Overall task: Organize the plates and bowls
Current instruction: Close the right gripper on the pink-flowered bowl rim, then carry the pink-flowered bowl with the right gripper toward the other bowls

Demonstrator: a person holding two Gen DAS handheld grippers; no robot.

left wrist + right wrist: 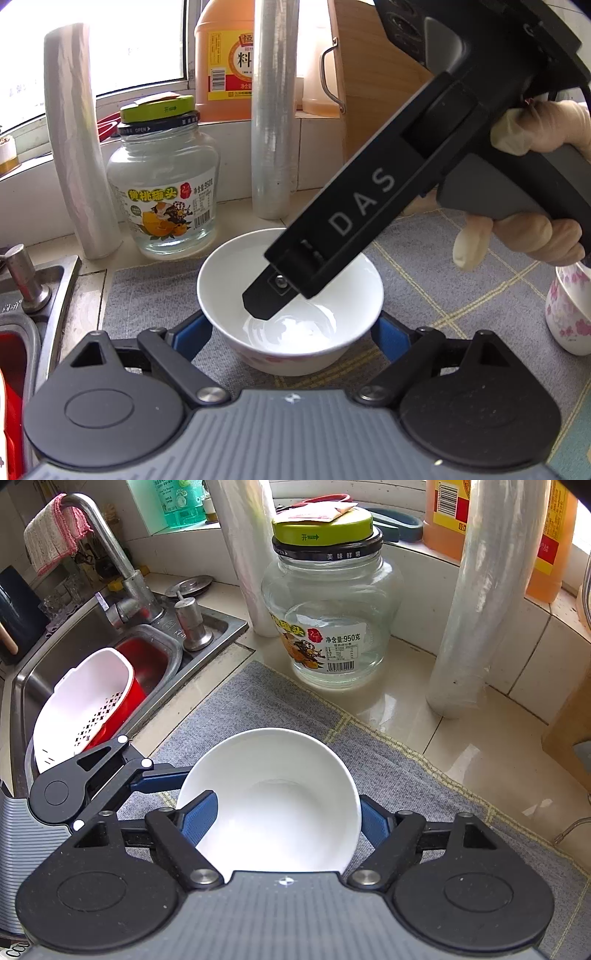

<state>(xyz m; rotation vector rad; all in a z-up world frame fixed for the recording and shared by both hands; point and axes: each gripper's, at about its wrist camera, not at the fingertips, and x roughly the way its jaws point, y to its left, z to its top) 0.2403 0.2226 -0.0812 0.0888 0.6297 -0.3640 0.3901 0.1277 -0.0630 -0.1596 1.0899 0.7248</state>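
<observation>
A white bowl [291, 314] stands on the grey mat [147, 295]. My left gripper [291, 332] is open, its blue pads on either side of the bowl's outer wall. My right gripper [284, 819] reaches down from the upper right; one finger [269, 295] is inside the bowl and the other outside, astride the rim. In the right wrist view the bowl [273, 805] lies between the blue pads [199, 818], which look wide apart. A second flowered bowl or cup [570, 314] stands at the right edge.
A glass jar with a green lid [162, 192] and two rolls of cling film [271, 110] stand behind the bowl. A sink [92, 657] with a white colander [85, 705] and a tap [110, 554] lies to the left. An orange bottle [225, 55] stands on the sill.
</observation>
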